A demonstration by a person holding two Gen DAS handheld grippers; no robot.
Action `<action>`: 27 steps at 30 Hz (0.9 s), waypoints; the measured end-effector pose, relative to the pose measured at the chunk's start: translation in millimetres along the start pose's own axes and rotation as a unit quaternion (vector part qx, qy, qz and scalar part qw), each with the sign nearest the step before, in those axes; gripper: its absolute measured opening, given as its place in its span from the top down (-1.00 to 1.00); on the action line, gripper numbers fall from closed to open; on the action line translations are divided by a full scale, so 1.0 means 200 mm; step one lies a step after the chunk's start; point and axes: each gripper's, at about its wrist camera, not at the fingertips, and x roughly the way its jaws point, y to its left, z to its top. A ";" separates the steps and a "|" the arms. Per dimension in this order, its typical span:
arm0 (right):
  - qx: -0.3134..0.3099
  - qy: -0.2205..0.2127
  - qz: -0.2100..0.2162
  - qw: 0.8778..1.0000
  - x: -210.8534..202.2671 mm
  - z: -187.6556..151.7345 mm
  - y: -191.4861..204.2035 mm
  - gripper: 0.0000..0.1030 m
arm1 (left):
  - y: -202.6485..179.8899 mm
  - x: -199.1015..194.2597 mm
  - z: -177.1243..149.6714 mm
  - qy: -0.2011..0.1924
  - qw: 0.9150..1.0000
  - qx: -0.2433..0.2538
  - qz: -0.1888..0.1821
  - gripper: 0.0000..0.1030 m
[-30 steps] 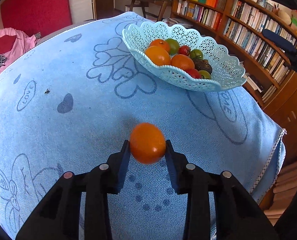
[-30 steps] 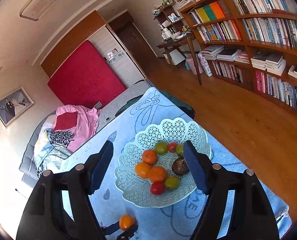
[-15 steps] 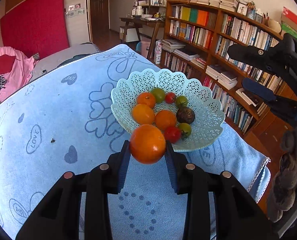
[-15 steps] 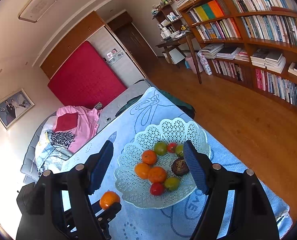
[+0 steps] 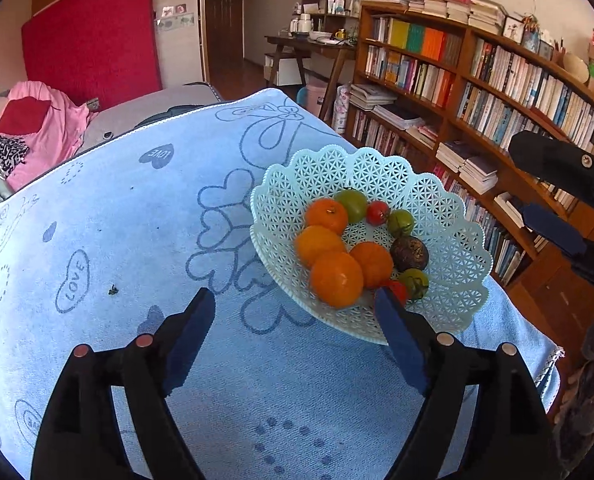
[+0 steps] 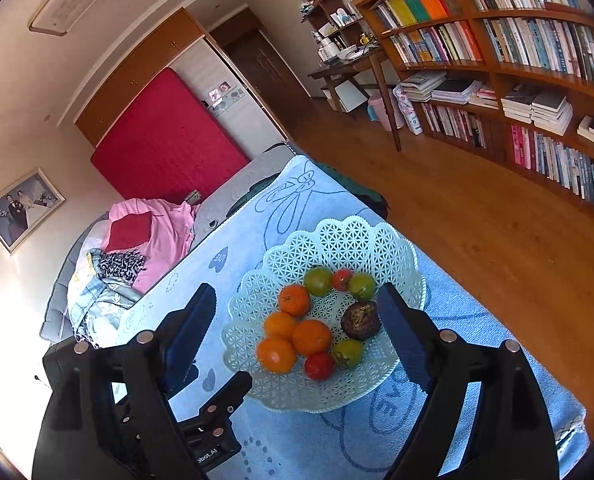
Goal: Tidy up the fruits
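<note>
The orange [image 5: 336,279] lies in the pale lace-pattern basket [image 5: 449,208], at its near edge, touching two other oranges [image 5: 371,263] behind it. Around them in the same basket you have a fourth orange, green tomatoes [image 5: 353,204], red tomatoes [image 5: 377,213] and a dark brown fruit [image 5: 409,253] on the right side. The basket stands on the blue towel [image 5: 137,220] printed with hearts, towards its right edge.

Your left gripper [image 5: 295,312] hangs just near of the basket with its jaws opening; nothing is between the pads, and the orange sits beyond them, free of both fingers [image 5: 189,330].

Your right gripper [image 6: 297,312] looks down on the basket from above and to the right, its jaws also opening and nothing gripped; the fruit seen between its fingers lies well below them. In that view your left gripper [image 6: 217,404] shows at the basket's near left rim.

Beyond the towel, a bookshelf [image 5: 477,80] runs along the right wall and a red panel [image 5: 93,36] stands at the far left.
</note>
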 end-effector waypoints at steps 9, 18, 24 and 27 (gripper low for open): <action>0.001 0.027 0.010 1.000 0.02 -0.02 0.01 -0.88 | 0.04 -0.04 -0.08 -0.024 0.993 0.029 0.112 -0.76; 0.002 0.003 0.006 1.000 -0.13 0.04 -0.03 -0.91 | 0.06 -0.12 -0.12 -0.044 0.986 0.038 0.153 -0.76; -0.031 0.021 -0.002 0.999 -0.14 0.03 0.00 -0.94 | 0.05 -0.18 -0.13 -0.059 0.983 0.041 0.170 -0.76; -0.068 0.040 -0.016 0.997 -0.12 -0.02 0.03 -0.94 | 0.05 -0.21 -0.13 -0.069 0.980 0.044 0.181 -0.76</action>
